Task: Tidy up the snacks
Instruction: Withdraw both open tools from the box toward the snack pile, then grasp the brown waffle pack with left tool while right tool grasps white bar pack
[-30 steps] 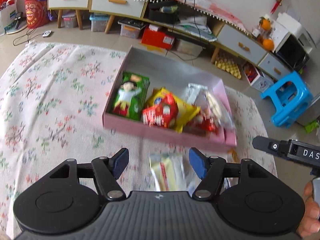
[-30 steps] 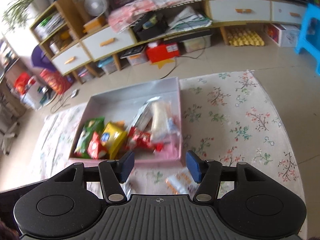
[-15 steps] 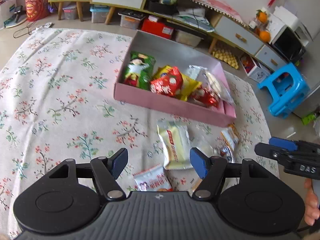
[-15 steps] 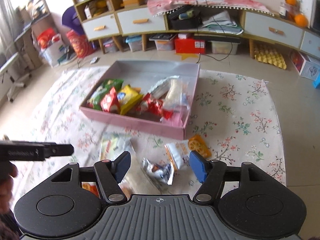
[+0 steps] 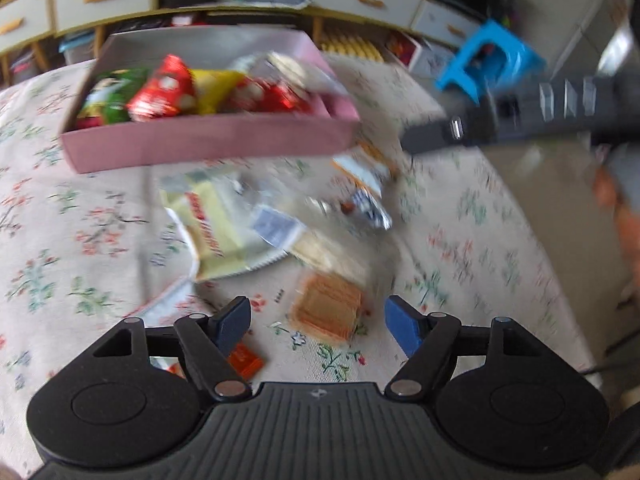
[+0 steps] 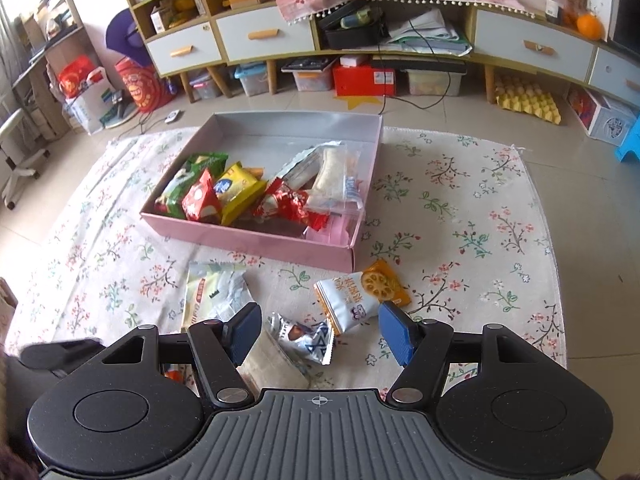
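On flowered cloth point(image 6: 460, 216), pink box point(image 6: 256, 240) faces drawer cabinet point(image 6: 400, 40)

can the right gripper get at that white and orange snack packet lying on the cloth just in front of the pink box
Probably yes. The white and orange packet lies flat on the floral cloth, just ahead of the open, empty right gripper, with nothing on top of it; only a small silver packet lies beside it.

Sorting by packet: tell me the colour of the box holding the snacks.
Pink outside, pale grey inside: the box, clearest in the right wrist view.
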Tool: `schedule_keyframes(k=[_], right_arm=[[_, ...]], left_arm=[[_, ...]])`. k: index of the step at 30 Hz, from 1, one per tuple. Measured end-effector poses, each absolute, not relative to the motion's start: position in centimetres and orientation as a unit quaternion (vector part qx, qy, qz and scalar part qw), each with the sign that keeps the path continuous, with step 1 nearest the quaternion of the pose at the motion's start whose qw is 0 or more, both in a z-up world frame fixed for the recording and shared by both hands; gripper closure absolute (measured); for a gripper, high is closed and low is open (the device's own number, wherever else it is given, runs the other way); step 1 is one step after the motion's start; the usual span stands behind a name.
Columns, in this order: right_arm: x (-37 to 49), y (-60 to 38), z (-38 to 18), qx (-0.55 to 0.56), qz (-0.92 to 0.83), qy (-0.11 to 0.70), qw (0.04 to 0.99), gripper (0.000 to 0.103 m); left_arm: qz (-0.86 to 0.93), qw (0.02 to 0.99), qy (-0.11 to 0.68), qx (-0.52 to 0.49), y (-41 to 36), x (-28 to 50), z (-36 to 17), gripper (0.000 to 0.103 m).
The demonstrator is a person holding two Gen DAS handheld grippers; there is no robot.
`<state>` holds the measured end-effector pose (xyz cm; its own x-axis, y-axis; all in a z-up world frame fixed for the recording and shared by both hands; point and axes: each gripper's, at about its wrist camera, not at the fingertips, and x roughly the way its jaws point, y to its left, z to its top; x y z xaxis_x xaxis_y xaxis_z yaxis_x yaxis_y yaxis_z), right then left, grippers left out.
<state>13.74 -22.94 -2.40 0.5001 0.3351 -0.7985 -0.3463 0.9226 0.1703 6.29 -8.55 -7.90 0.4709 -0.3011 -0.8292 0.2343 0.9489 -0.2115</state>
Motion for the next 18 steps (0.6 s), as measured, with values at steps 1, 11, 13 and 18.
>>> schedule_keyframes(k=[1, 11, 13, 18], right_arm=[[13.8, -23.0, -2.4, -0.005, 0.195, 0.46, 0.866, 0.037], [13.8, -23.2, -2.7, -0.005, 0.198, 0.463, 0.864, 0.037], [13.9, -23.1, -3.0, -0.006, 0.201, 0.468, 0.861, 0.037], [13.9, -22.9, -3.6, -0.013, 0.206, 0.477, 0.854, 0.037]], left_arm=[[-0.158, 0.857, 0.49, -0.025, -8.9, 6.3, -8.4, 0.035], [-0.154, 0.859, 0.487, -0.021, -8.9, 6.7, -8.9, 0.054], [-0.157, 0.857, 0.491, -0.017, -9.1, 6.6, -8.7, 0.058], [-0.162, 0.854, 0.493, -0.029, -8.4, 6.1, -7.1, 0.06]])
